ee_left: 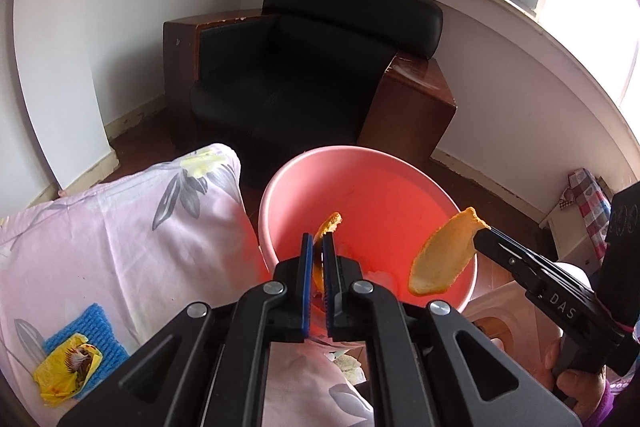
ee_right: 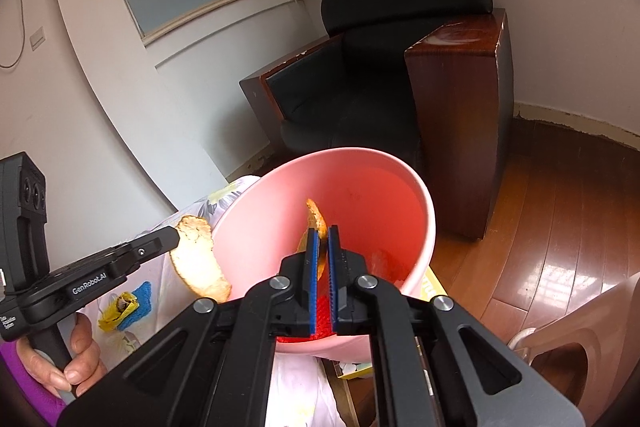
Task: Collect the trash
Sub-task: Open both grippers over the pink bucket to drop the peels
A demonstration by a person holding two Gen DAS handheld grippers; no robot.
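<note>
Left gripper: clamped on an orange peel above the pink bin. Right gripper: clamped on another peel over the same bin.

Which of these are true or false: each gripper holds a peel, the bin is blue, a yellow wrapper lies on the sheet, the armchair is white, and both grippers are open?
1. Each gripper holds a peel. True: the left gripper is shut on the left peel, and the right gripper is shut on the right peel.
2. The bin is blue. False: it is pink.
3. A yellow wrapper lies on the sheet. True: it rests partly on a blue cloth.
4. The armchair is white. False: it is black with brown wooden sides.
5. Both grippers are open. False: both are clamped shut on peels.
</note>
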